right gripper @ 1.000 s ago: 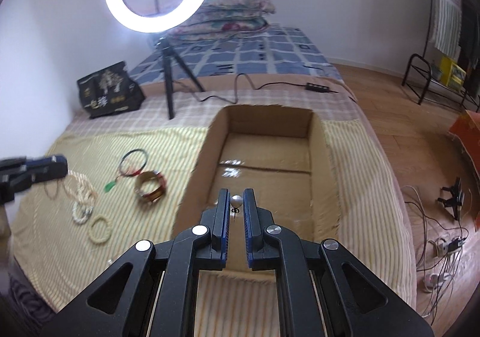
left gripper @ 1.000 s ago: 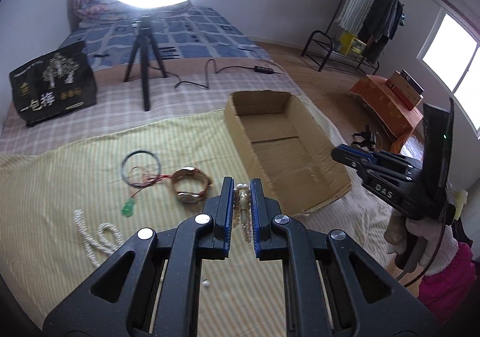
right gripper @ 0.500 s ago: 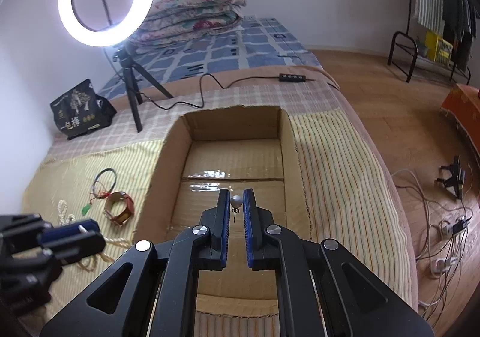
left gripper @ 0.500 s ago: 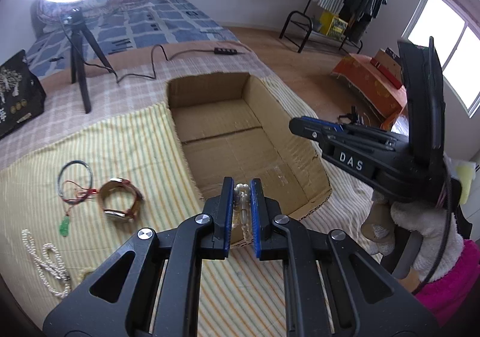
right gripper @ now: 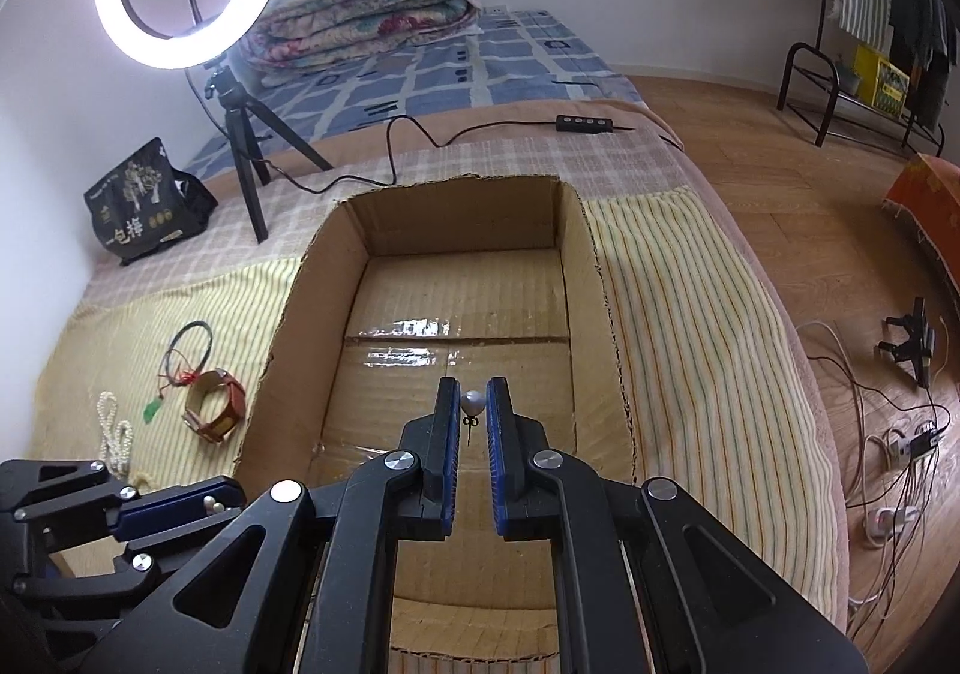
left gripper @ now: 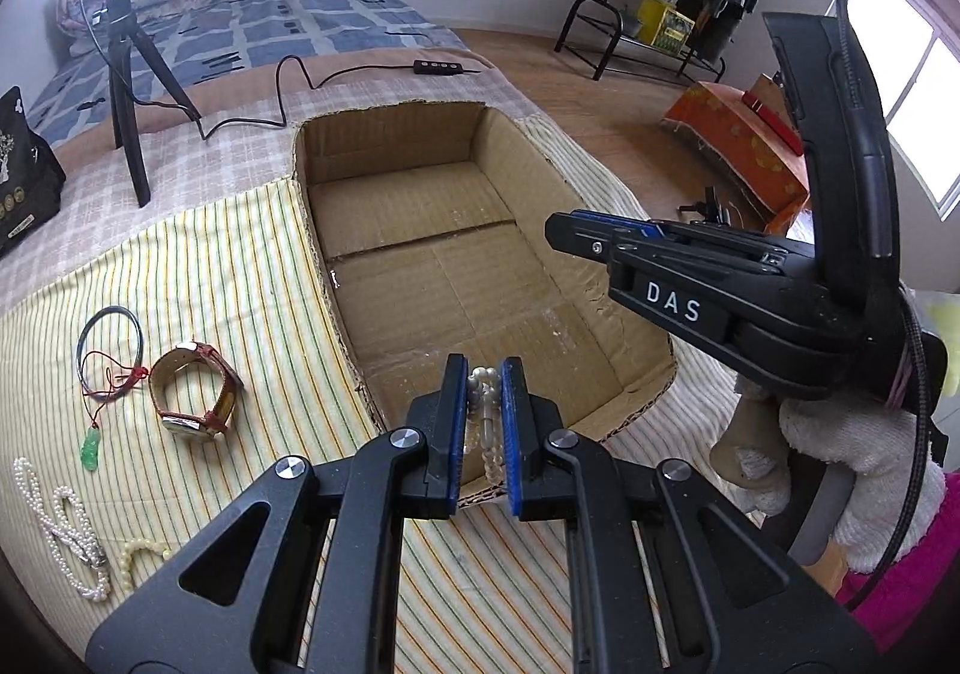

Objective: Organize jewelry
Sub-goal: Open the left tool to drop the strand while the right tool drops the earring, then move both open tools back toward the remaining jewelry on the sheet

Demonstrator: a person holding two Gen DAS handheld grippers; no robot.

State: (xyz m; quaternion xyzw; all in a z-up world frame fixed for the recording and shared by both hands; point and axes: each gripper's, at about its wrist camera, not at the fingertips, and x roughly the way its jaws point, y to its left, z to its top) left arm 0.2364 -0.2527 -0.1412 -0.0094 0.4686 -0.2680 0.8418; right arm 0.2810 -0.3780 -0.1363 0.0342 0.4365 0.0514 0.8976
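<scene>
Both tools carry jewellery over the open cardboard box (right gripper: pixel 576 266), which sits on the striped cloth (left gripper: pixel 252 266) on the bed, toward its right edge, most likely so that each piece can be let go straight into it. The left tool (left gripper: pixel 485 404) is clamped on a pale bead bracelet (left gripper: pixel 487 416), the beads pinched upright between the blue pads, and it hangs over the box's near left corner. The right tool (right gripper: pixel 474 410) is pressed together on a small pearl earring (right gripper: pixel 472 403), held by its ball with the pin hanging below, and it points down at the middle of the box floor, so a release there should land inside.

The box looks empty. Left of it on the cloth lie pieces not yet sorted: a brown-strapped watch (left gripper: pixel 195 401), a dark bangle (left gripper: pixel 111 341) with a red cord and green pendant (left gripper: pixel 91 449), and a white pearl necklace (left gripper: pixel 66 530) near the bed's near left edge. They are well apart from the box, within reach of the left tool.
</scene>
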